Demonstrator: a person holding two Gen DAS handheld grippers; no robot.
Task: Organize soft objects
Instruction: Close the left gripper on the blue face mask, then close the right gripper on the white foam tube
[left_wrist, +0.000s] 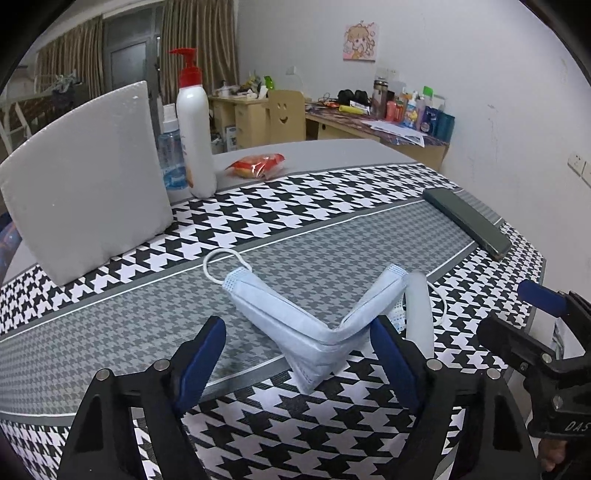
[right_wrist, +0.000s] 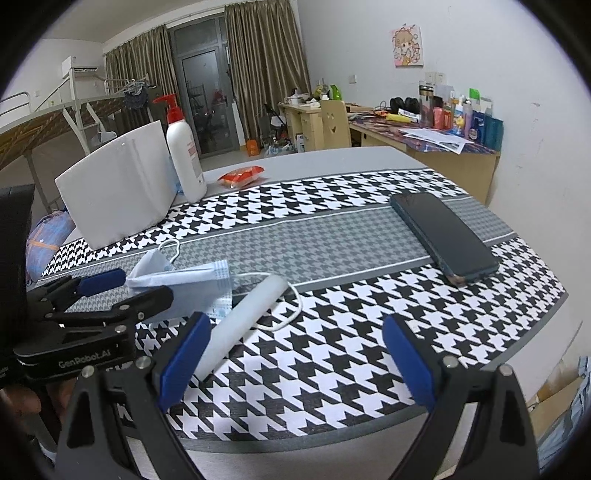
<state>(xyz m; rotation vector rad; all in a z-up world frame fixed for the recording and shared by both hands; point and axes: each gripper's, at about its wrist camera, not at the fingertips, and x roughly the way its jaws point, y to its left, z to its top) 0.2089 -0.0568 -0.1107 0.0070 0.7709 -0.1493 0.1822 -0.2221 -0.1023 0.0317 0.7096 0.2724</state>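
Observation:
A light blue face mask (left_wrist: 295, 328), folded into a V with white ear loops, lies on the houndstooth table cloth (left_wrist: 332, 206). My left gripper (left_wrist: 299, 354) stands open around the fold; its right pad is close against the mask's right wing and its left pad is apart from it. In the right wrist view the same mask (right_wrist: 192, 280) sits between the left gripper's fingers (right_wrist: 103, 277). A white foam tube (right_wrist: 243, 321) lies beside the mask, over one ear loop. My right gripper (right_wrist: 295, 358) is open and holds nothing, its left finger next to the tube's near end.
A white foam block (left_wrist: 85, 177) stands at the back left, with a red-pump lotion bottle (left_wrist: 195, 136) and a clear blue bottle (left_wrist: 171, 155) beside it. A red snack pack (left_wrist: 258, 166) lies behind. A dark phone (right_wrist: 443, 236) rests on the right.

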